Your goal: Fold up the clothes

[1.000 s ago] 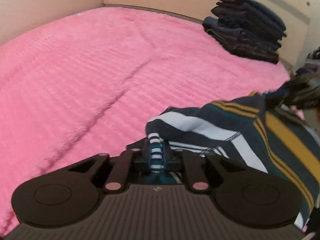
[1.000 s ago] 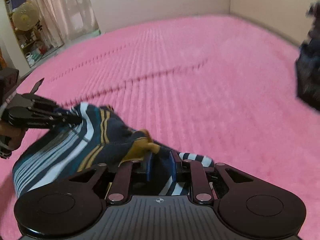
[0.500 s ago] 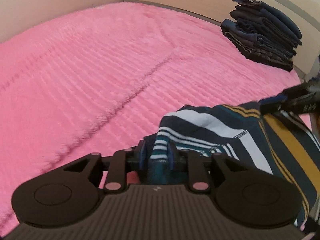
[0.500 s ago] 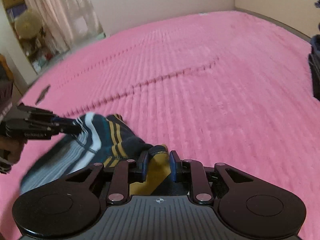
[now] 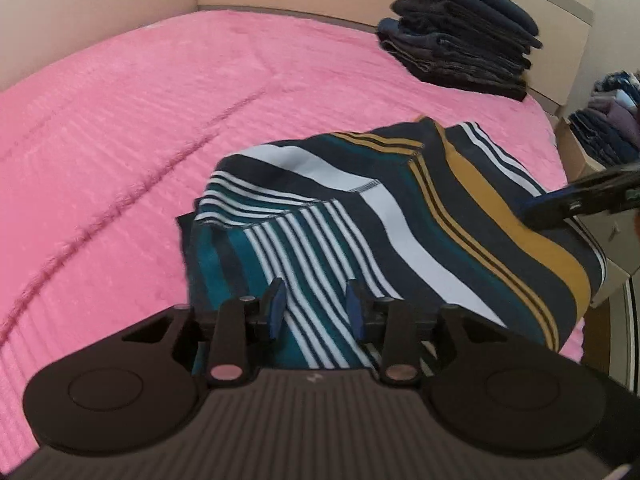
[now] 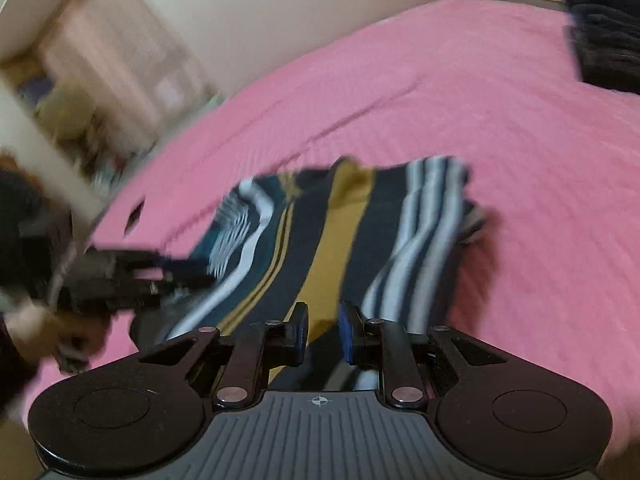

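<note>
A striped garment [image 5: 400,208] in navy, teal, white and mustard lies bunched on the pink bedspread [image 5: 120,140]. My left gripper [image 5: 315,310] hovers over its near edge. Its jaws are opening, the blue pads stand apart, and the striped cloth passes between them without being pressed. In the right wrist view the same garment [image 6: 340,220] stretches away from my right gripper [image 6: 323,334], which is shut on a fold of the mustard stripe. The right gripper [image 5: 560,204] also shows at the garment's right edge in the left wrist view. The blurred left gripper [image 6: 172,268] is at its left edge.
A tall stack of dark folded clothes [image 5: 460,44] sits at the bed's far right corner against the headboard. A box of more clothes [image 5: 608,128] stands beside the bed on the right. Beige walls border the far side. A hand [image 6: 36,328] holds the left gripper.
The left jaws went from shut on the striped cloth to standing apart. Both grippers drew back, and the garment now shows more spread out. The right wrist view has rolled and blurred.
</note>
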`<move>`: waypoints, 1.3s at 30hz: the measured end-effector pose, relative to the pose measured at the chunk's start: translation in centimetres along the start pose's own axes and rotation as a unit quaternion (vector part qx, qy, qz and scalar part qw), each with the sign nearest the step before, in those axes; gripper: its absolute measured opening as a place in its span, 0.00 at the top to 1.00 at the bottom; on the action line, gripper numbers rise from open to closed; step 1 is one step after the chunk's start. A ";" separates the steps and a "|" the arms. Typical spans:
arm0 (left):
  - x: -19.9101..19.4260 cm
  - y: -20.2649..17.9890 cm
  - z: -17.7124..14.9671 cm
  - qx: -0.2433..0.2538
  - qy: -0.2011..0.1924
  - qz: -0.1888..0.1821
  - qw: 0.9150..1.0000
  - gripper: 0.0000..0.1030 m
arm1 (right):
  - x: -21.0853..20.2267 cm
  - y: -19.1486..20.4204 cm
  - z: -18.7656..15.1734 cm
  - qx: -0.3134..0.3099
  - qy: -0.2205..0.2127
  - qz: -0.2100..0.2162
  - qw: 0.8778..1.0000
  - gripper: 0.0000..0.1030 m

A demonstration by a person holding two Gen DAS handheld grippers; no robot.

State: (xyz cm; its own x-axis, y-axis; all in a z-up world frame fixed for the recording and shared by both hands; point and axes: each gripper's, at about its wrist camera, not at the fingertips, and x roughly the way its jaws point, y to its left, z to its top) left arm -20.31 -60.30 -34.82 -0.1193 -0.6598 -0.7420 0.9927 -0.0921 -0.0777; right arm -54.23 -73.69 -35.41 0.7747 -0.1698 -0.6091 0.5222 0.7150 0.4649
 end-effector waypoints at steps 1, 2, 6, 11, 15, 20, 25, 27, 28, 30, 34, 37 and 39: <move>-0.6 0.1 0.0 -0.008 -0.002 0.006 1.000 0.74 | -1.3 0.7 -0.2 -0.015 -0.013 -0.007 1.000 0.80; -1.5 0.1 -0.2 -0.008 -0.011 0.011 1.000 0.74 | -2.5 1.4 -0.6 -0.027 -0.023 -0.007 0.999 0.80; -4.3 0.2 -2.0 -0.028 -0.032 0.012 0.999 0.72 | -4.4 2.2 -4.1 -0.022 -0.012 0.003 1.000 0.80; -4.5 0.3 -5.0 -0.038 -0.017 0.036 0.998 0.71 | -4.2 0.2 -6.8 0.033 -0.003 -0.012 0.999 0.80; -6.6 -0.7 -5.0 -0.032 -0.043 0.042 0.998 0.71 | -5.2 2.3 -4.8 -0.016 -0.017 -0.025 0.999 0.80; -6.4 -4.4 -3.0 0.019 -0.064 -0.005 0.998 0.71 | -3.9 2.2 -1.2 -0.047 -0.036 -0.036 0.998 0.80; -2.3 -6.6 2.0 0.059 -0.065 -0.042 0.995 0.71 | 0.4 0.6 1.2 -0.065 -0.028 -0.052 0.996 0.80; 0.1 -7.1 4.2 0.072 -0.063 -0.052 0.994 0.71 | 1.9 -0.6 1.3 -0.066 -0.010 -0.052 0.996 0.80; 1.6 -7.0 5.2 0.068 -0.057 -0.062 0.994 0.71 | 2.3 -1.3 1.0 -0.070 0.003 -0.054 0.996 0.80; 4.5 -6.6 6.6 0.055 -0.036 -0.065 0.996 0.71 | 3.0 -1.8 0.5 -0.083 0.017 -0.056 0.995 0.80; 8.7 -5.7 8.0 0.050 -0.003 -0.061 0.997 0.71 | 2.3 -1.7 1.0 -0.109 0.005 -0.060 0.992 0.80; 8.6 -5.2 8.2 0.041 -0.004 -0.068 0.997 0.71 | 2.6 -1.4 2.2 -0.144 -0.021 -0.077 0.986 0.80; 8.3 -4.8 8.2 0.032 -0.006 -0.072 0.997 0.72 | 4.0 -1.9 2.7 -0.148 -0.015 -0.088 0.985 0.80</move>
State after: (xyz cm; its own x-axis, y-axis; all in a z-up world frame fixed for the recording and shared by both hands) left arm -26.25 -71.44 -35.16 -0.2614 -0.6453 -0.7178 0.9621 -0.2341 -0.1400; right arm -51.19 -77.60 -36.98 0.6937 -0.3256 -0.6425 0.5259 0.8384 0.1430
